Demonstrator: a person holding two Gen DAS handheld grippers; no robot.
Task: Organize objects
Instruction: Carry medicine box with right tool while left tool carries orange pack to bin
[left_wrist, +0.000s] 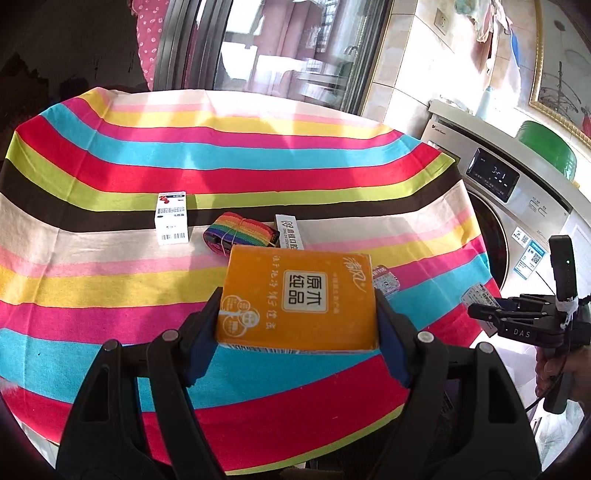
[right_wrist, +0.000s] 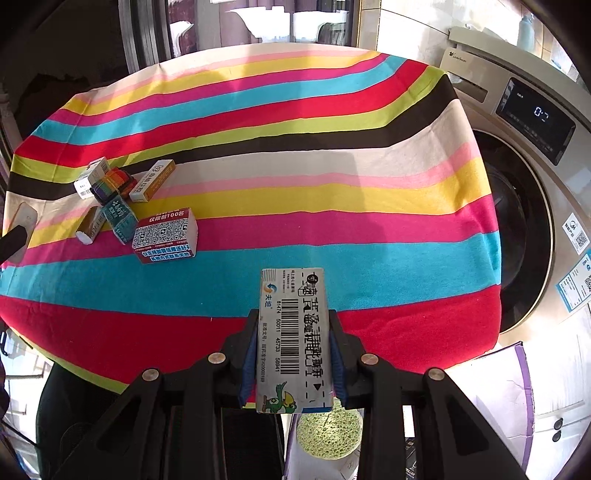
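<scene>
With both claws loaded above the striped tablecloth, I judge sorting midway: left gripper clamps the orange tissue pack, right gripper pinches the barcoded medicine box. Small boxes remain clustered, unplaced.

You have a woven cotton-like striped cloth over the table, matt, with a fine visible weave and soft creases at the far edge. The orange pack in your left gripper looks like soft plastic film, slightly glossy. The white carton in your right gripper is printed cardboard with a dull satin face. Both grippers show matt black plastic arms, bright metal pivot pins and blue rubbery pads. The rainbow strap at centre is woven webbing. On the right, the washing machine has smooth satin panels and a glossy dark display. The sponge nearest you is porous and rough.
</scene>
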